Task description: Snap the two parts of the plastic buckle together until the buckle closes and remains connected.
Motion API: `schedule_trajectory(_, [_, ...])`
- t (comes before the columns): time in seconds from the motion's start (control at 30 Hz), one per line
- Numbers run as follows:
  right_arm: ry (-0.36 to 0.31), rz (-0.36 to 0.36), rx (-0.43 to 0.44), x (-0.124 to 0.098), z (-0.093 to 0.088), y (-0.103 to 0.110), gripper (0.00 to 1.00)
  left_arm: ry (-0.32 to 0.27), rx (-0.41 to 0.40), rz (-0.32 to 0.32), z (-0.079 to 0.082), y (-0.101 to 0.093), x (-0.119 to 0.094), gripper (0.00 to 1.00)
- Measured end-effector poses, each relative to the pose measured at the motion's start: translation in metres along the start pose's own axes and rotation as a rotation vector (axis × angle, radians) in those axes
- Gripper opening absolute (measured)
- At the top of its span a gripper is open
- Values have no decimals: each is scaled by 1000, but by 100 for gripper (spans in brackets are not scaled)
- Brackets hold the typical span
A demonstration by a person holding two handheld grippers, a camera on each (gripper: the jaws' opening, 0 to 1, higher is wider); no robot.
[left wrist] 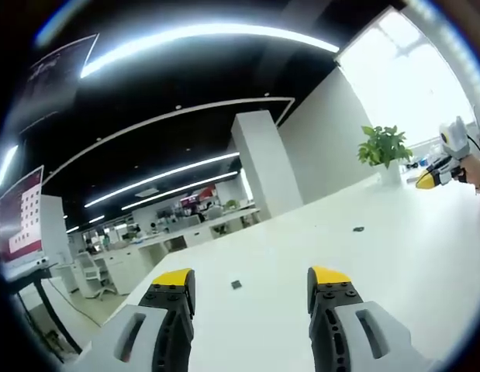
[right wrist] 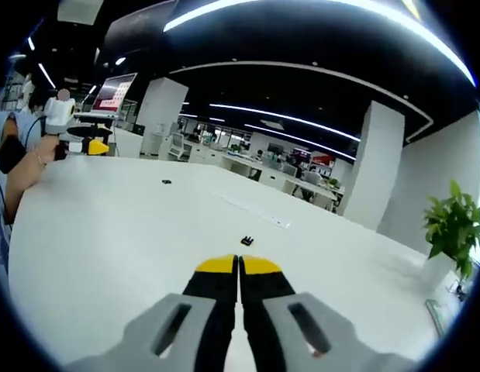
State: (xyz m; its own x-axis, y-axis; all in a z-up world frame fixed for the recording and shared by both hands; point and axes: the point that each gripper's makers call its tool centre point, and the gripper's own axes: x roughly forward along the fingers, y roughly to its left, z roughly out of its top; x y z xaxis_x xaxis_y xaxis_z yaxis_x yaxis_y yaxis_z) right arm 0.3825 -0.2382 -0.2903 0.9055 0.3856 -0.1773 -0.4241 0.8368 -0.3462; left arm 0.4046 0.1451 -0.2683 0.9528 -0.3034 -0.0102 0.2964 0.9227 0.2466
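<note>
The left gripper (left wrist: 251, 291) is hovering over the white table (left wrist: 395, 256) with its yellow-tipped jaws standing wide apart and nothing between them. Just beyond the gap, a small dark buckle part (left wrist: 236, 284) is lying flat on the tabletop, nearer the left jaw than the right. Further out and to the right, a second small dark buckle part (left wrist: 358, 229) is resting on the same surface, well apart from the first. At the far right edge of the left gripper view the right gripper (left wrist: 427, 180) is poking in, yellow tip leading, near a potted plant (left wrist: 384, 147) standing at the table's far end. In the right gripper view, the right gripper (right wrist: 239, 267) is sitting with its jaws pressed together, yellow tips touching, gripping nothing. Just ahead of those tips one buckle part (right wrist: 246, 241) is lying on the table (right wrist: 108, 232), apart from the jaws. Far off to the left the other buckle part (right wrist: 167, 182) is showing as a dark speck. Beyond it the left gripper (right wrist: 96, 146) is being held up by a person's hand (right wrist: 47, 147) at the table's edge. The potted plant (right wrist: 455, 229) is standing at the right, and a white pillar (right wrist: 375, 167) is rising behind the table.
</note>
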Motion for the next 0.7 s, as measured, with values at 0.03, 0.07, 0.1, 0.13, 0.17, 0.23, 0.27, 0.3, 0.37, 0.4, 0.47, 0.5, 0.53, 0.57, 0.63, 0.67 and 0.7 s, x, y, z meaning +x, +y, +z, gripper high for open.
schedule_trajectory(0.03, [1,1,-2,0,0,0,0,1,3,5,0,1,0,59])
schedule_trajectory(0.07, [2,2,-5,0,0,1,0,2,4,10,0,2,0,59])
schedule_trajectory(0.1, [2,4,-9,0,0,2,0,5,6,15,-1,3,0,59])
schedule_trajectory(0.13, [4,6,-13,0,0,2,0,5,6,17,-1,3,0,59])
schedule_trajectory(0.17, [6,7,-17,0,0,3,0,5,6,19,-1,4,0,59])
schedule_trajectory(0.23, [6,10,-22,0,0,4,0,8,8,22,-2,4,0,59])
schedule_trajectory(0.27, [6,12,-23,0,0,4,0,9,9,23,-2,5,0,59])
schedule_trajectory(0.3, [6,13,-24,0,1,4,0,12,12,26,-2,5,0,59])
schedule_trajectory(0.37, [1,17,-22,0,2,5,0,17,19,31,-3,5,1,59])
schedule_trajectory(0.4, [-1,20,-20,0,2,6,0,22,23,34,-4,6,1,59])
schedule_trajectory(0.47, [-2,35,-16,1,3,9,0,31,34,45,-5,7,1,59])
schedule_trajectory(0.5, [-4,43,-13,1,3,11,0,34,40,51,-6,8,1,59])
schedule_trajectory(0.53, [-4,49,-11,2,3,13,0,37,47,57,-6,9,1,59])
schedule_trajectory(0.57, [-5,54,-11,2,4,14,0,38,48,58,-6,9,1,59])
schedule_trajectory(0.63, [-3,59,-15,3,4,16,0,43,51,59,-8,9,1,59])
schedule_trajectory(0.67, [-1,60,-18,3,4,16,0,47,51,55,-8,9,2,58])
schedule_trajectory(0.7, [-1,60,-19,2,4,16,0,50,53,52,-9,8,2,59])
